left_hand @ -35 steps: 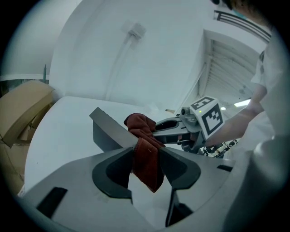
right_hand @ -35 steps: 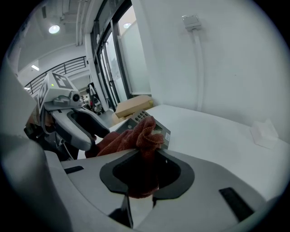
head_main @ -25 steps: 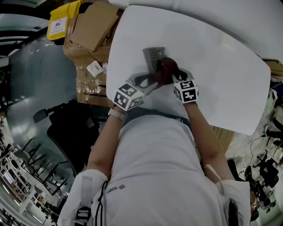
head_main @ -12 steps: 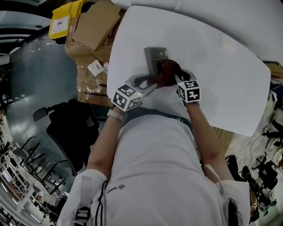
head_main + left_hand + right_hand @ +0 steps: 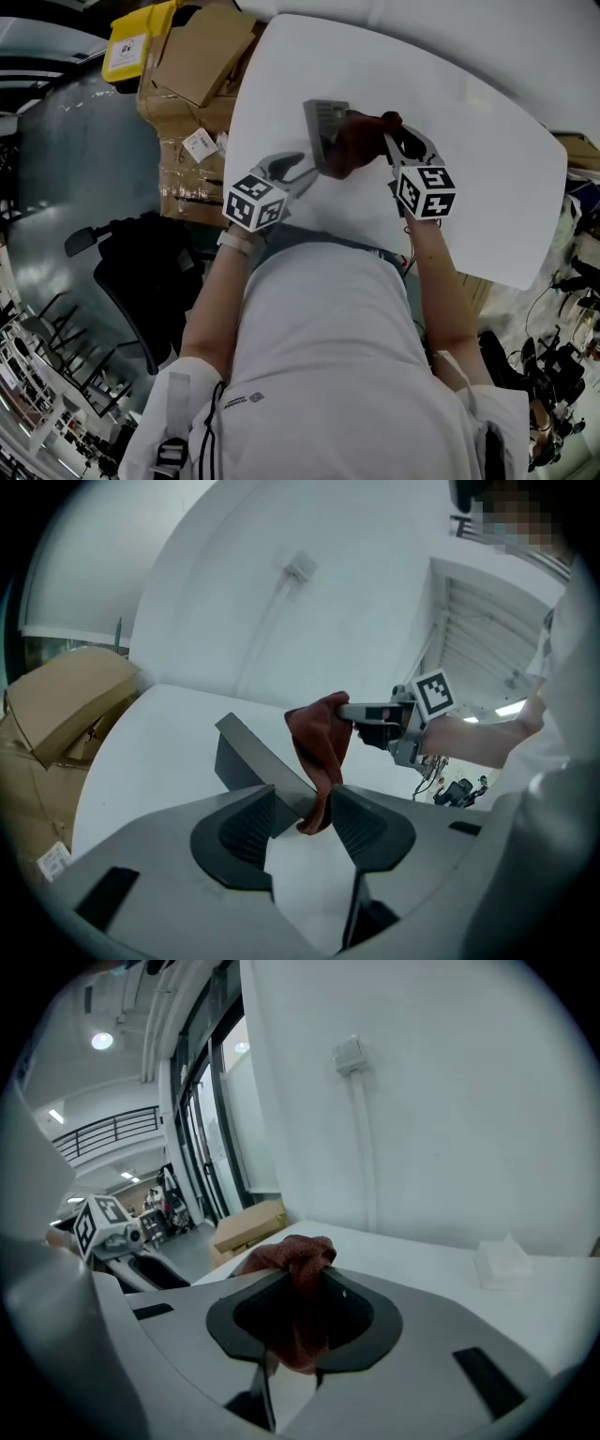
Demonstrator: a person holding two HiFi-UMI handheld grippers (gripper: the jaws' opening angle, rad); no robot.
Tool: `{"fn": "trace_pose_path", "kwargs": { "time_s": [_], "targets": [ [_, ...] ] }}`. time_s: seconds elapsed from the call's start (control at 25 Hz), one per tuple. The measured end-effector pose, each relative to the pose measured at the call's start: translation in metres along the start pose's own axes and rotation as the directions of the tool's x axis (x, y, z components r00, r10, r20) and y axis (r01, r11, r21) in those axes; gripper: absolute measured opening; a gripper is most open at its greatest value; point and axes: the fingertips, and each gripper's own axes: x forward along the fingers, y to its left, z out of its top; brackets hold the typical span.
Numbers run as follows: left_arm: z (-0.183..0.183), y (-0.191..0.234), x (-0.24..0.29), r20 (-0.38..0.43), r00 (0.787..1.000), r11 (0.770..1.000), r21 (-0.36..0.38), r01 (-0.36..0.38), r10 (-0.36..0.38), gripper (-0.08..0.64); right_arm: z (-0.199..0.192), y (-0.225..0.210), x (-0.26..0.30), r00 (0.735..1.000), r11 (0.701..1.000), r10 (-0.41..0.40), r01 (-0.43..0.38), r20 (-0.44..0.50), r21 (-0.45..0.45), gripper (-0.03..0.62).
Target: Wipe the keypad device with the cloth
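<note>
Currently, the keypad device (image 5: 323,127) (image 5: 253,757) is held tilted over the white counter (image 5: 469,141). Its near end is clamped between the jaws of the left gripper (image 5: 305,167) (image 5: 305,803), seen at its 7 o'clock in the head view. The dark red cloth (image 5: 356,145) (image 5: 319,738) (image 5: 295,1260) is pinched in the closed jaws of the right gripper (image 5: 392,131) (image 5: 300,1288), at the device's 3 o'clock. It is draped against the device's right edge. Cardboard boxes (image 5: 197,52) are seen at 10 o'clock, beyond the counter.

left gripper (image 5: 302,810): jaws on tilted keypad device (image 5: 242,761) | cloth (image 5: 319,735): draped over it
</note>
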Motion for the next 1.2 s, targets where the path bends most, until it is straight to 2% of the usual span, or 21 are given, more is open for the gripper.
{"fn": "trace_pose_path", "kwargs": {
  "time_s": [0.28, 0.44, 0.72, 0.84, 1.2],
  "targets": [
    [0.007, 0.004, 0.005, 0.000, 1.000, 1.000, 0.000, -0.031, 0.031, 0.172, 0.056, 0.020, -0.013, 0.994, 0.998, 0.042, -0.037, 0.098, -0.050, 0.094],
    [0.009, 0.008, 0.011, -0.006, 0.999, 0.999, -0.015, -0.044, 0.044, 0.172, 0.070, 0.035, -0.013, 0.991, 0.995, 0.076, -0.068, 0.114, -0.073, 0.094],
    [0.002, 0.021, 0.016, -0.025, 0.997, 0.996, -0.063, -0.069, 0.068, 0.172, 0.038, 0.078, 0.014, 0.982, 0.978, 0.189, -0.188, 0.009, -0.087, 0.094],
    [-0.001, 0.021, 0.021, -0.042, 0.997, 0.996, -0.058, -0.070, 0.067, 0.172, 0.019, 0.093, 0.025, 0.973, 0.970, 0.226, -0.229, -0.046, -0.085, 0.094],
    [-0.004, 0.023, 0.024, -0.030, 0.999, 0.994, -0.108, -0.022, 0.019, 0.172, -0.017, 0.115, 0.052, 0.954, 0.956, 0.260, -0.276, -0.150, -0.096, 0.095]
  ]
}}
